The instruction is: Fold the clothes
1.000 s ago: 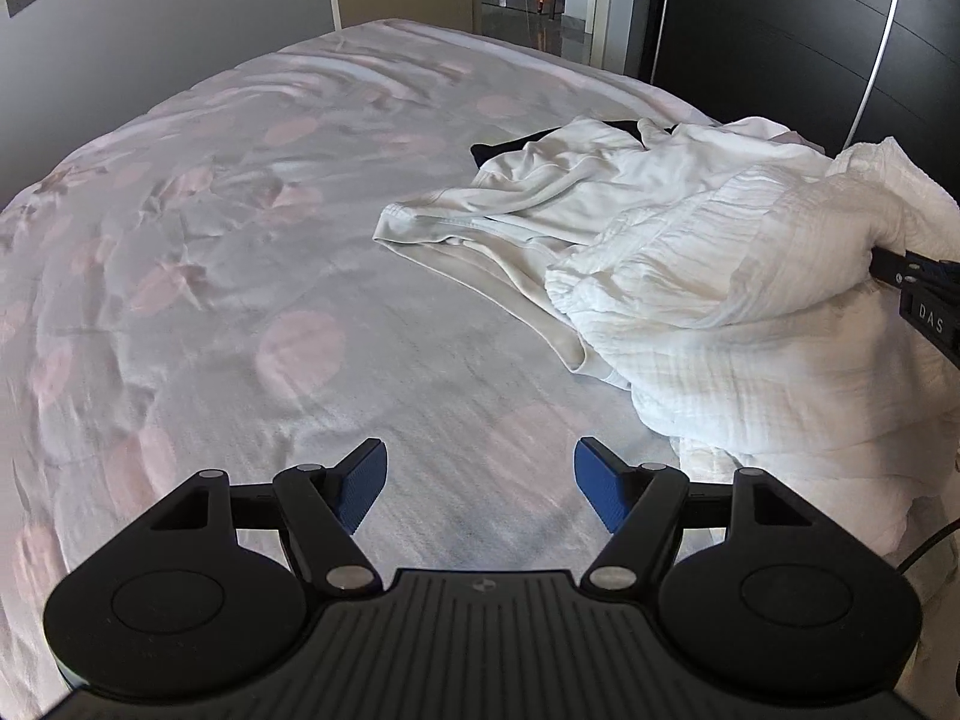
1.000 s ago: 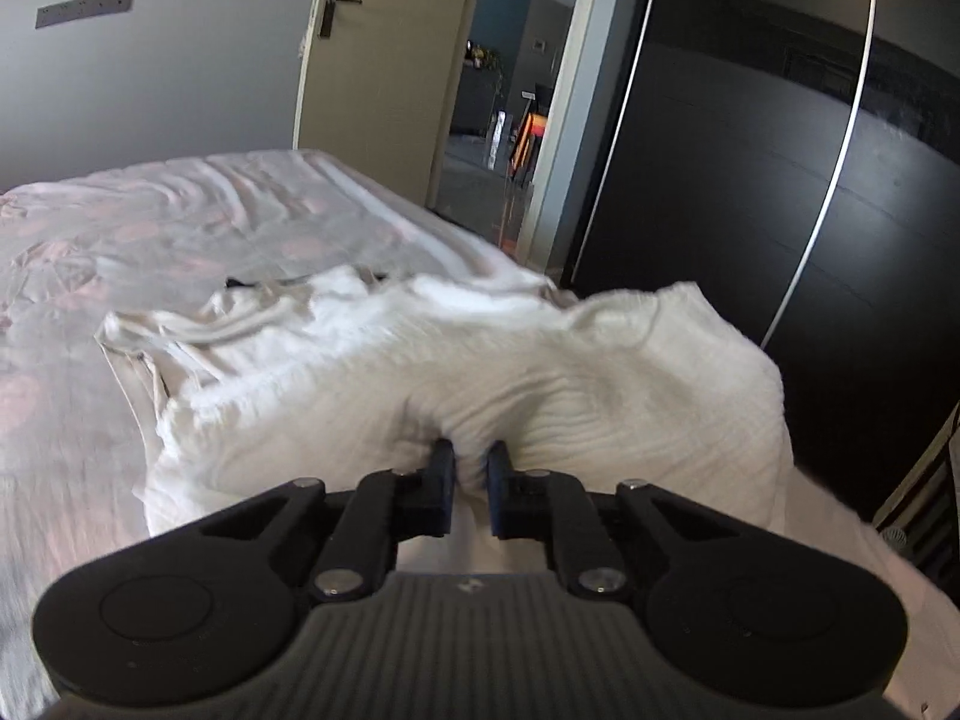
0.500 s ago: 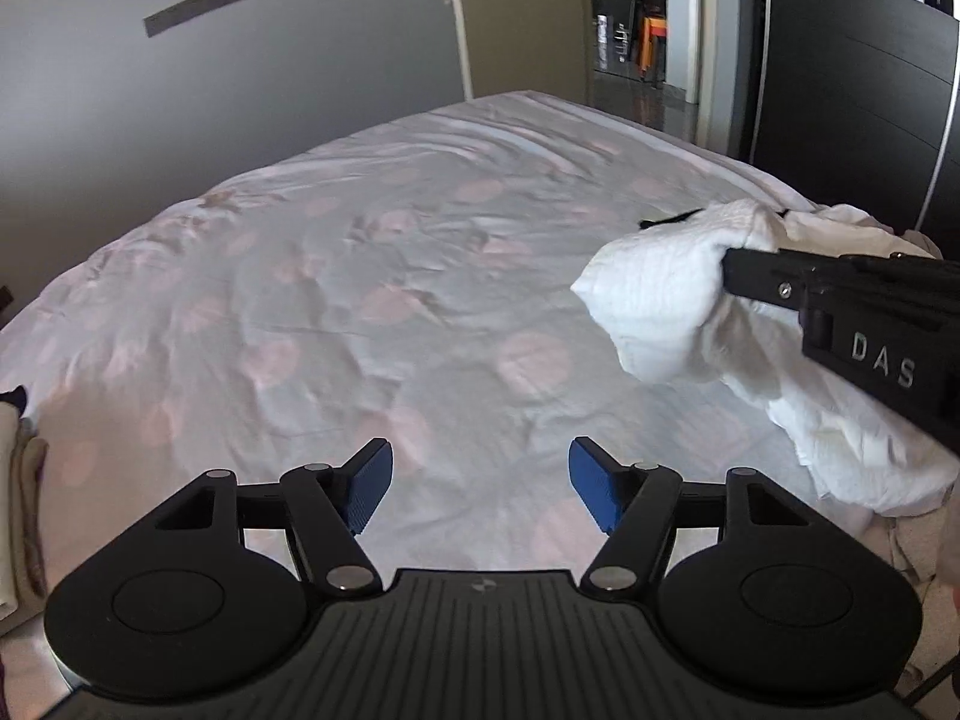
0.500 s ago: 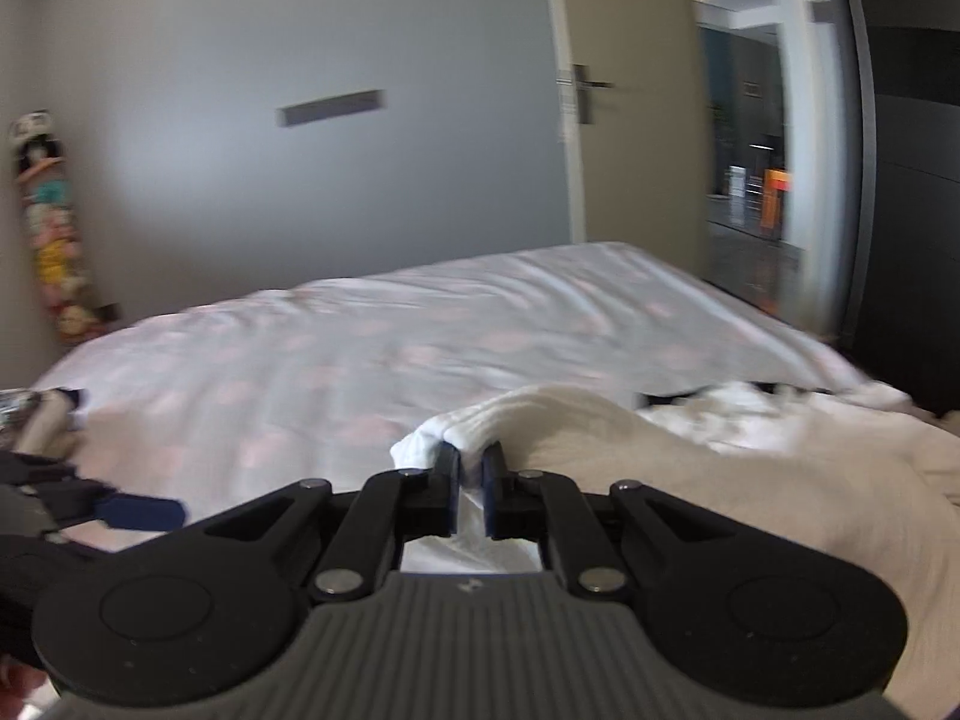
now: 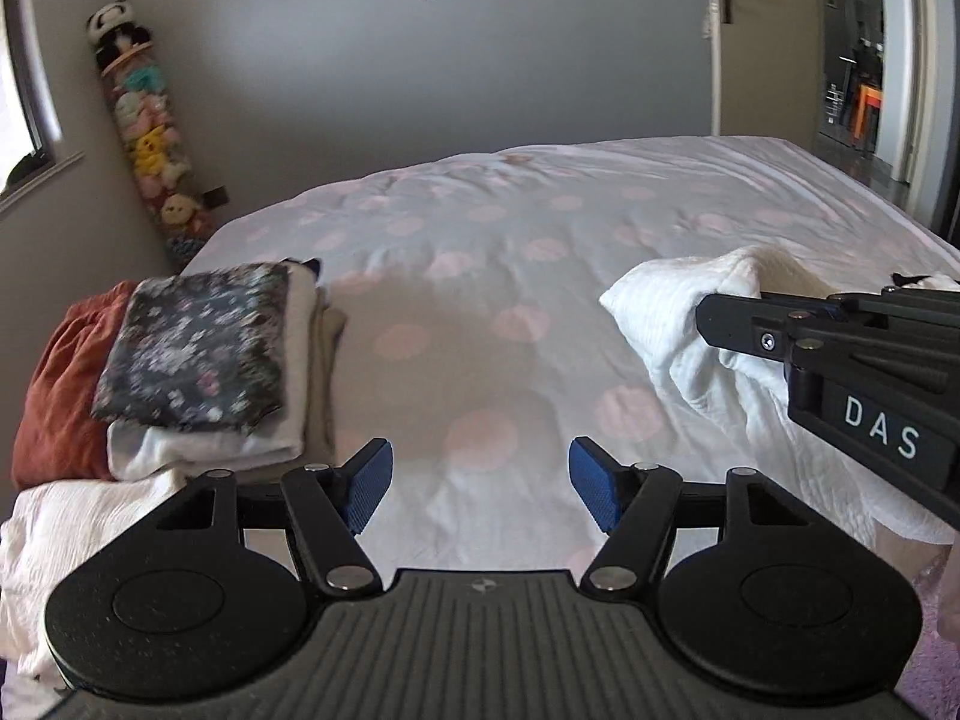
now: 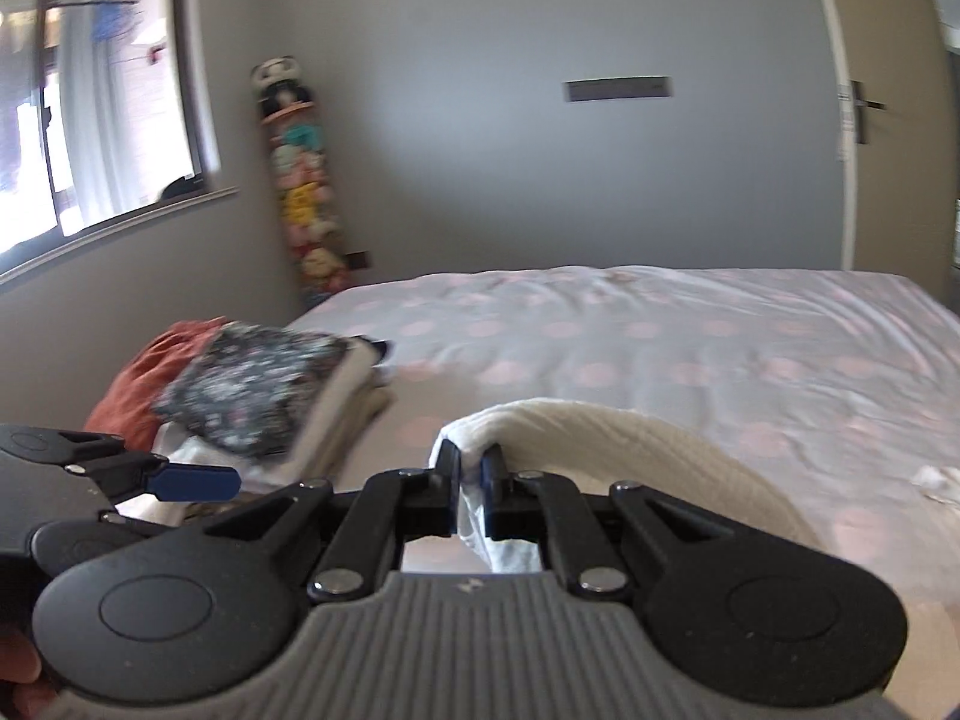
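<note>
White crinkled garment (image 5: 678, 324) draped, lifted over bed (image 5: 510, 276).

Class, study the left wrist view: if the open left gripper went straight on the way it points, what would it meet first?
Probably the bare polka-dot bedsheet: the left gripper points between the folded pile and the white garment, though depth is unclear.

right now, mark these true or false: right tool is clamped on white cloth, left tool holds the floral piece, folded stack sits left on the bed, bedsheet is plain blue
1. The right tool is clamped on the white garment. True.
2. The left tool holds the floral piece. False: its jaws stand open and empty over the bedsheet.
3. A folded stack sits at the left of the bed. True.
4. The bedsheet is plain blue. False: it is pale with pink dots.
</note>
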